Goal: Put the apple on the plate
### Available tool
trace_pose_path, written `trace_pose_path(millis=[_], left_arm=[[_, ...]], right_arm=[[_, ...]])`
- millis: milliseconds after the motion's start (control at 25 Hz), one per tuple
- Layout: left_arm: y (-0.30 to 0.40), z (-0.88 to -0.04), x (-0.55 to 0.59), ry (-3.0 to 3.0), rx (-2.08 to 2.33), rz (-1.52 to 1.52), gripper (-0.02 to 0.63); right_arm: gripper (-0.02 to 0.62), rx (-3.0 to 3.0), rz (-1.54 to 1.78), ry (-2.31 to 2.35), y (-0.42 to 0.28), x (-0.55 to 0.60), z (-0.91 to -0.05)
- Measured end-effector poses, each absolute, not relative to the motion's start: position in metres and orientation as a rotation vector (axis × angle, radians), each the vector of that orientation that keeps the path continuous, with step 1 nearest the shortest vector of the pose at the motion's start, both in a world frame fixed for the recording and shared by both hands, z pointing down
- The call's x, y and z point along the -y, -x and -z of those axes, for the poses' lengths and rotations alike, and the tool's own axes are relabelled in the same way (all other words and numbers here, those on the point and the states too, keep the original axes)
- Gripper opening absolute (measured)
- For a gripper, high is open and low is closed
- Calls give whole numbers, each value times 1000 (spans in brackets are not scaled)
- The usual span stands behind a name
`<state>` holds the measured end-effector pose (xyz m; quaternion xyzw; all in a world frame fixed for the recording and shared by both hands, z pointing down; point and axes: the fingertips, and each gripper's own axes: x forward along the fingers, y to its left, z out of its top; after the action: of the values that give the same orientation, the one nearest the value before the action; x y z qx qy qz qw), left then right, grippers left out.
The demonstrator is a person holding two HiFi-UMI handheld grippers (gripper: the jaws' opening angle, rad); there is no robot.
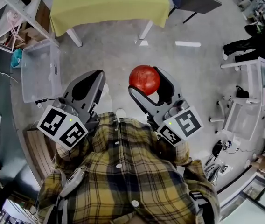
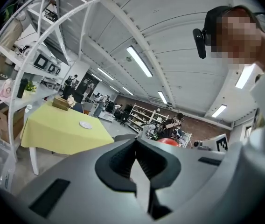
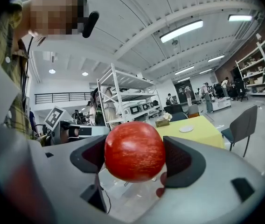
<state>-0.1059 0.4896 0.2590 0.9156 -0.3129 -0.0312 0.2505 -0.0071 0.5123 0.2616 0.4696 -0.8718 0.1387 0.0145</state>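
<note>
A red apple is clamped between the jaws of my right gripper, held in the air over the concrete floor in front of my plaid shirt. In the right gripper view the apple fills the gap between the dark pads. A small white plate lies on a yellow-clothed table some way off; the left gripper view shows the same plate. My left gripper hovers beside the right one, shut with nothing in it, its pads meeting at the tip.
The yellow table stands at the top of the head view, with a dark chair to its right. A clear plastic bin and shelving sit at the left. A brown box rests on the table. White racks and carts stand at the right.
</note>
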Motion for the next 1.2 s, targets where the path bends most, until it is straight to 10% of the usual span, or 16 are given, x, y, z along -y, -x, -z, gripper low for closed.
trace_pose_path(millis=[1200], left_arm=[[139, -286, -281, -2485, 658, 62, 9]], right_arm=[[362, 2540, -561, -1708, 29, -318, -290]])
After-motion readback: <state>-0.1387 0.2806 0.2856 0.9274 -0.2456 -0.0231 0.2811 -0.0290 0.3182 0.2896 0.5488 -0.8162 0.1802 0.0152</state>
